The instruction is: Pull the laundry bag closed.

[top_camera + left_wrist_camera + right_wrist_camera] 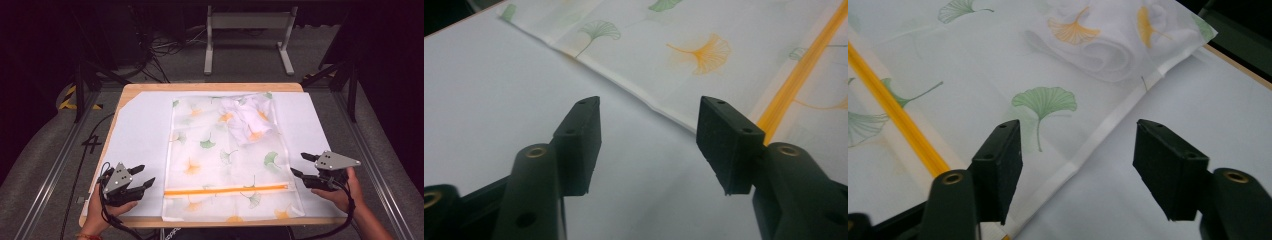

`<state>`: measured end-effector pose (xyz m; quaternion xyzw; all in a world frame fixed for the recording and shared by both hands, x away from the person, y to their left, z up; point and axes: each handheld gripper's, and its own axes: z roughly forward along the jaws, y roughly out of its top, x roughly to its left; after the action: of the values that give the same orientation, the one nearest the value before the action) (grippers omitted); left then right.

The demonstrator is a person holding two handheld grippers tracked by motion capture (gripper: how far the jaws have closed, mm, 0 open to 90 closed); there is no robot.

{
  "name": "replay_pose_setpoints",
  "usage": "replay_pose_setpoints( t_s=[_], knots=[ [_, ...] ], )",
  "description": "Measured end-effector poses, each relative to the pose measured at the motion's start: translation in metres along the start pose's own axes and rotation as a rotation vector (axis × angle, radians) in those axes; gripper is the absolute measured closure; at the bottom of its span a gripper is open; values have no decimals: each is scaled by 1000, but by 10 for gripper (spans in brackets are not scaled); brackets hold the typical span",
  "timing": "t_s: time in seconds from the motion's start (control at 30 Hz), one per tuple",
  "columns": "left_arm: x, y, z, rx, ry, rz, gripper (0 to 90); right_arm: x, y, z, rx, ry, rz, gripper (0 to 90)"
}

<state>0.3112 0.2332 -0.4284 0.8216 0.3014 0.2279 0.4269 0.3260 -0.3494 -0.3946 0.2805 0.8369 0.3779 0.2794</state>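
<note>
From the high view we see a translucent white mesh laundry bag printed with green and orange ginkgo leaves (225, 160) lying flat on the white-covered wooden table (140, 130), its orange zipper (225, 190) running across the near end. A crumpled white garment (247, 120) sits inside the bag at its far right corner. Our left gripper (142, 176) rests near the table's near left corner, just beside the bag's left edge, and our right gripper (300, 165) sits beside the bag's right edge; both have their jaws spread wide and hold nothing.

In the left gripper view, the open jaws frame bare white table covering, with the bag's folded edge (624, 82) and the zipper (796, 75) just ahead, not touched.

In the right gripper view, the wide jaws straddle the bag's white hem (1098, 135), the zipper (893, 112) lies to one side, and the garment (1098, 47) bulges within the far corner.

We judge the loading done: the garment is in and the zipper appears drawn across, though we cannot tell whether it is fully closed. What is left seems to be grasping the bag.
</note>
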Motion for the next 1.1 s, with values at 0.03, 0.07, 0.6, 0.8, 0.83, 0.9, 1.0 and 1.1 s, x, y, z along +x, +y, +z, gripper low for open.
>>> replay_pose_setpoints(
  t_s=[0.03,0.07,0.6,0.8,0.83,0.9,1.0,1.1],
  knots=[
    [1,-1,0,5,10,0,381,-1,-1,1,3,-11,9,326],
    [3,-1,0,10,27,-1,361,-3,-1,3,3,-19,12,308],
    [31,-25,-4,-87,87,-143,119,-23,-32,7,-24,-153,147,164],
    [31,-38,-12,-161,87,-215,115,-27,-45,2,-39,-183,211,152],
    [31,-38,-12,-161,87,-215,115,-27,-45,2,-39,-183,211,152],
    [32,-41,-16,-177,82,-240,115,-27,-52,0,-37,-183,246,152],
    [31,-42,-17,-180,85,-247,115,-25,-55,1,-22,-184,243,152],
    [29,-43,-17,-185,79,-241,115,-25,-54,1,-23,-187,243,152]
  ],
)
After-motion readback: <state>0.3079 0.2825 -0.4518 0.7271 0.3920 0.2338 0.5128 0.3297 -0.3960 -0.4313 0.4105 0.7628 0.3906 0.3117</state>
